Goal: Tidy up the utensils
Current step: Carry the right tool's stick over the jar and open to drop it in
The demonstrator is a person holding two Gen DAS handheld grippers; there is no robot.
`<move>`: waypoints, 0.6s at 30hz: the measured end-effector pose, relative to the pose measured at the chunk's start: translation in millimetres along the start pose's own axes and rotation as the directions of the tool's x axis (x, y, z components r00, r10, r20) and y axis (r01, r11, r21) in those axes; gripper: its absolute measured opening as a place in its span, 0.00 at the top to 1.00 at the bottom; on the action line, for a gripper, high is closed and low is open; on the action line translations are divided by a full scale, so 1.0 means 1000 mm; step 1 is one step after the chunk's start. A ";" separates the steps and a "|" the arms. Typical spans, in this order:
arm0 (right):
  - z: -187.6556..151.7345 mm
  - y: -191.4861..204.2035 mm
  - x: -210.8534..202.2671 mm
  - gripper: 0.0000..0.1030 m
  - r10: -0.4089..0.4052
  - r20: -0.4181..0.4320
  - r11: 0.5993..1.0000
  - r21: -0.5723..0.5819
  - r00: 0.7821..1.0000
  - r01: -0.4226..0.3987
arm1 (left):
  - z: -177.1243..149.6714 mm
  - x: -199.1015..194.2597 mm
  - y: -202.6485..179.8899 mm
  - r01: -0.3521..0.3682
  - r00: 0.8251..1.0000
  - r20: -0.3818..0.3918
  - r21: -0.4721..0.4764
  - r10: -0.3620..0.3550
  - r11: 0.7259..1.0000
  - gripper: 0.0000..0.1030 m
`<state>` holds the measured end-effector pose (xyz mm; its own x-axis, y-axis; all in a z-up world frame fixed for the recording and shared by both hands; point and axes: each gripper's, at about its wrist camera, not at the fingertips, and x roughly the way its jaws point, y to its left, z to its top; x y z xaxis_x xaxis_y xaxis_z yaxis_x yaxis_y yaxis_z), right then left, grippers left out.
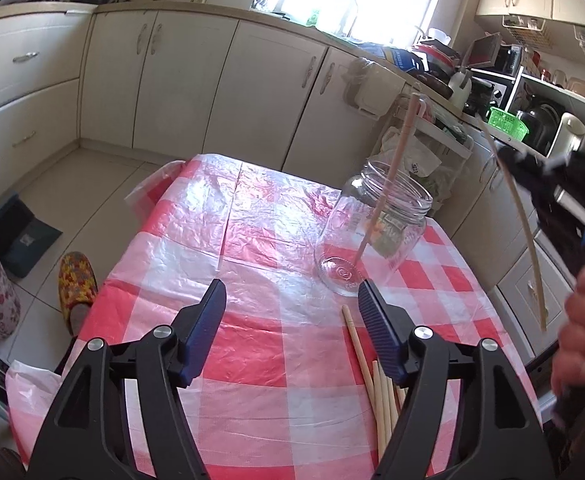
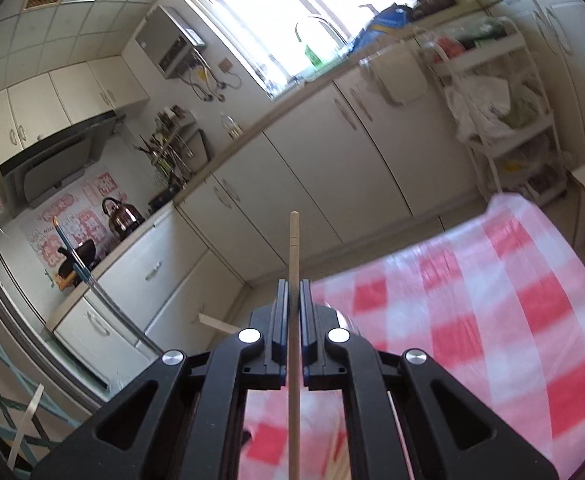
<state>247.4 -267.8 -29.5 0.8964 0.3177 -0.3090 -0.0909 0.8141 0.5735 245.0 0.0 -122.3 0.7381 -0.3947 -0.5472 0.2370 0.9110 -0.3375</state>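
A clear glass jar (image 1: 372, 232) stands on the red-and-white checked table (image 1: 252, 240) with one pale chopstick (image 1: 392, 168) leaning inside it. Several more chopsticks (image 1: 376, 376) lie on the cloth near my left gripper's right finger. My left gripper (image 1: 294, 304) is open just in front of the jar, and nothing is between its blue pads. My right gripper (image 2: 293, 292) is shut on a single chopstick (image 2: 293, 248) that sticks out past its tips. In the left wrist view the right gripper (image 1: 510, 164) hangs in the air to the right of the jar with that chopstick (image 1: 526, 236).
A person's hand (image 1: 584, 320) shows at the right edge. White kitchen cabinets (image 1: 212, 80) run behind the table, and a white rack (image 2: 504, 120) with bags stands past its far corner. A patterned slipper (image 1: 76, 280) is on the floor to the left.
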 end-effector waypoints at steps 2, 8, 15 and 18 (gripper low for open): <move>0.011 0.006 0.015 0.94 0.005 0.037 1.000 -0.010 0.999 -0.004 | -0.001 0.001 0.004 -0.001 1.000 -0.003 -0.019 0.001 1.000 0.36; 0.034 0.012 0.073 0.94 -0.022 0.102 0.999 -0.029 0.995 0.025 | -0.003 0.001 0.009 0.014 1.000 0.003 -0.045 -0.014 0.999 0.36; 0.032 -0.003 0.117 0.94 -0.093 0.102 0.995 -0.037 0.990 0.098 | -0.004 0.002 0.021 0.034 0.999 0.003 -0.093 -0.034 0.995 0.36; 0.023 -0.008 0.118 0.94 -0.102 0.090 0.993 -0.049 0.991 0.107 | -0.004 0.003 0.023 0.038 0.999 0.001 -0.100 -0.038 0.994 0.35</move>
<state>364.3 -247.6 -53.0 0.9365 0.1880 -0.2960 -0.0162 0.8664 0.4992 250.4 19.2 -134.8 0.7295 -0.4286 -0.5331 0.2001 0.8790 -0.4329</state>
